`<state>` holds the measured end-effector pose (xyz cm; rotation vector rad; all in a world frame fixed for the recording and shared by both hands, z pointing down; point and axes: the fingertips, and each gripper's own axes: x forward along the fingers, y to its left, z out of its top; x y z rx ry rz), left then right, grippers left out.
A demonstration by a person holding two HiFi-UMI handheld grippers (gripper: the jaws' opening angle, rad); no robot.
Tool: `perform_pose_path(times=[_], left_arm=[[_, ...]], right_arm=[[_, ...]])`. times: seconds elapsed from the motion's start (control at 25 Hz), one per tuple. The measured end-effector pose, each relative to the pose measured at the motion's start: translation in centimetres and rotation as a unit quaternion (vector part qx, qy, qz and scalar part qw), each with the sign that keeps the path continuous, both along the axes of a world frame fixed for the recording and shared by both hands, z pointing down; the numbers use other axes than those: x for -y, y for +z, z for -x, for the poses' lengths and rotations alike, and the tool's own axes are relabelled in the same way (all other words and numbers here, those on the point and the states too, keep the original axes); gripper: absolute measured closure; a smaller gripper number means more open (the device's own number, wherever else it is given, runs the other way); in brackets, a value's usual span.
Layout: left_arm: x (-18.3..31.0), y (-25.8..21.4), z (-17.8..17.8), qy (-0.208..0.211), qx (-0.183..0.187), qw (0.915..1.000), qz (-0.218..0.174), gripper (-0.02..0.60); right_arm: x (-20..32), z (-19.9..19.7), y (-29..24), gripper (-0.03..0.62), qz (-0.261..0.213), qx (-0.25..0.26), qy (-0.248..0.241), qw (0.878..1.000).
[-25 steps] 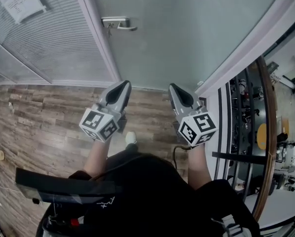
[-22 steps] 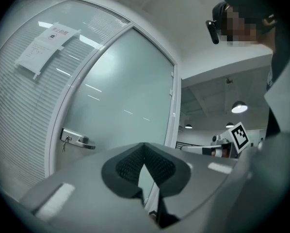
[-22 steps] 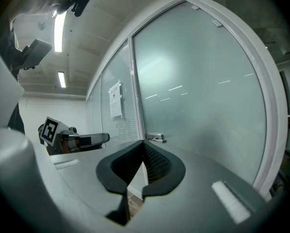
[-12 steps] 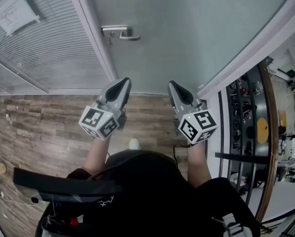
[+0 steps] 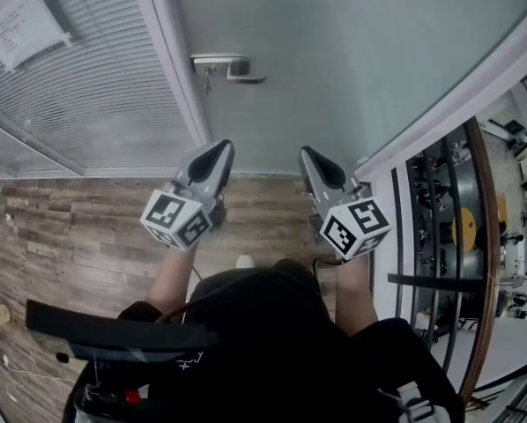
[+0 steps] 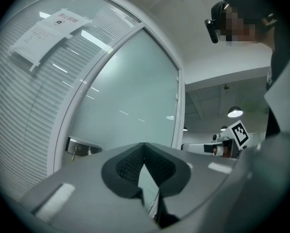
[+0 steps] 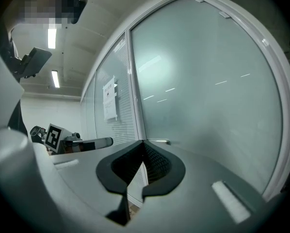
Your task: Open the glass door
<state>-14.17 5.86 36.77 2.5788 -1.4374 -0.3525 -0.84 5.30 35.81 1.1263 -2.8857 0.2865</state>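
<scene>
Facing the frosted glass door [image 5: 352, 51], the left gripper [image 5: 219, 151] and right gripper [image 5: 310, 155] hover side by side, jaws together and empty, short of its lever handle [image 5: 233, 67], which seems to have a key below it.

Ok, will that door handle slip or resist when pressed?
The door handle looks like smooth metal, so probably slippery. It is a lever, likely pivoting downward. The framed glass door seems heavy.
</scene>
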Motion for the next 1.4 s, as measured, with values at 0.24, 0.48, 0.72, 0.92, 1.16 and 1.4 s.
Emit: perform_pose_path(times=[0.24, 0.48, 0.72, 0.92, 1.16, 1.4], left_arm=[[0.0, 0.7, 0.4, 0.003, -0.009, 0.9999, 0.007, 0.583], [1.5, 1.1, 1.1, -0.013, -0.01, 0.9998, 0.013, 0.582], [4.1, 0.9, 1.6, -0.039, 0.002, 0.9991, 0.014, 0.583], [6.3, 0.6, 0.3, -0.055, 0.009, 0.9984, 0.01, 0.583], [8.9, 0.7, -0.7, -0.087, 0.012, 0.996, 0.014, 0.583], [10.8, 1.5, -0.3, -0.139, 0.024, 0.9895, 0.032, 0.583]], right_arm=[[0.4, -0.4, 0.5, 0.592, 0.01, 0.005, 0.006, 1.0], [2.4, 0.4, 1.6, 0.592, 0.018, -0.008, -0.004, 1.0], [6.0, 1.7, 1.7, 0.592, 0.022, -0.002, -0.038, 0.999], [8.4, 2.5, 2.2, 0.592, 0.018, -0.013, -0.095, 0.995], [11.8, 3.0, 3.6, 0.592, -0.004, -0.055, -0.133, 0.99], [14.8, 4.0, 5.2, 0.591, -0.01, -0.089, -0.174, 0.981]])
